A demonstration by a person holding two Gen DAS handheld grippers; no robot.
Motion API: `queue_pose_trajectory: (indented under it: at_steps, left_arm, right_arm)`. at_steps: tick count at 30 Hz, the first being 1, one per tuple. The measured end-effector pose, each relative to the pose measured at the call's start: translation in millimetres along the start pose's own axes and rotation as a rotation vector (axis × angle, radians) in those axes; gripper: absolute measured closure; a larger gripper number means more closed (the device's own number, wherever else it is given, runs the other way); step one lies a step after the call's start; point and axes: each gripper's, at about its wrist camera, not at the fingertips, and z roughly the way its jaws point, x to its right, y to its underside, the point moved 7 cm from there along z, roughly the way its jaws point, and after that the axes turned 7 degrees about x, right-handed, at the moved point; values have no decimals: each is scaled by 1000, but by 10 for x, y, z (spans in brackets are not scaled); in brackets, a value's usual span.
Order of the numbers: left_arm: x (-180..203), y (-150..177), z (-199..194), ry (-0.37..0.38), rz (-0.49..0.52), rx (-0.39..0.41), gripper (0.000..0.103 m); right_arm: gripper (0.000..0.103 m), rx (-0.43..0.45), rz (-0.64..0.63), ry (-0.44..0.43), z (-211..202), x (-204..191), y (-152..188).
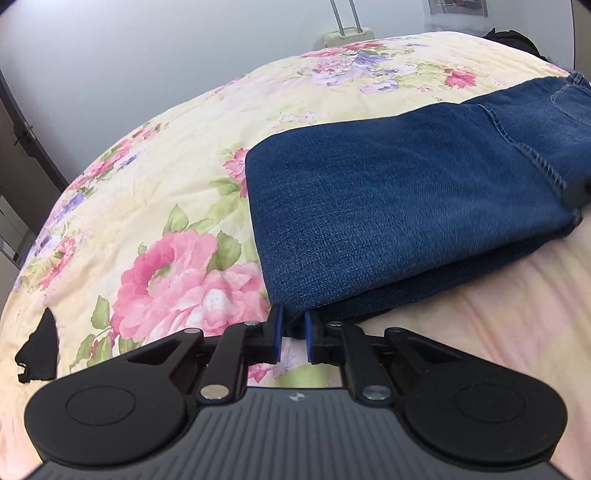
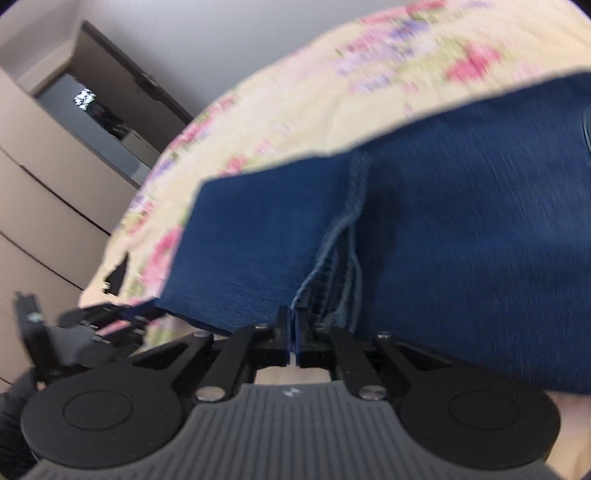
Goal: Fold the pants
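Dark blue denim pants (image 1: 388,206) lie folded in layers on a floral bedspread (image 1: 155,192). In the left wrist view my left gripper (image 1: 293,325) sits at the near left corner of the stack; its blue pads (image 1: 277,332) stand narrowly apart and press on the denim corner between them. My right gripper (image 2: 293,317) is shut on the pants (image 2: 461,240) at the near edge, beside a stitched seam (image 2: 354,206). The right wrist view is motion-blurred. It shows the left gripper (image 2: 110,321) low at the left, at the other near corner.
A small black scrap (image 1: 40,347) lies on the bedspread at the left. Past the bed's far edge stands a pale suitcase (image 1: 347,35), with a dark heap (image 1: 509,38) at the far right. Beige wardrobe panels (image 2: 44,206) stand left of the bed.
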Motion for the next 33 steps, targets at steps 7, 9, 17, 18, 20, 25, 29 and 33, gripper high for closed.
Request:
queue_pose_trajectory:
  at_steps: [7,9,17,18,20,25,29,33]
  left_arm:
    - [20,-282,-293,102,-86,70,80]
    - [12,-406,-274,96,-122,82,80]
    - [27,-448,209,60,-172,-3,80]
    - [37,-425,253,61,-172,-10,80]
    - [50,-378,332,60,-176,-24,80]
    - [46,-347,431,54,-205,-33,80]
    - [72,-354,463,43,-201,-41,80]
    - [68,-352,482,32,-218,-52,80]
  right_arm:
    - [80,-4,-13,-43,-103,52,-87]
    - [64,25,-10,-56,-135,91,-245]
    - [63,-113,215,-135,349,552,-297]
    - [64,-124,256,-148,393,615,-280]
    - [65,-145,320,-167,462,728,-249]
    - [76,-174,382,-232,644,759,-246]
    - [80,-184,484,-289,784,821,-242]
    - [84,-161,567,-334,795,850,-222]
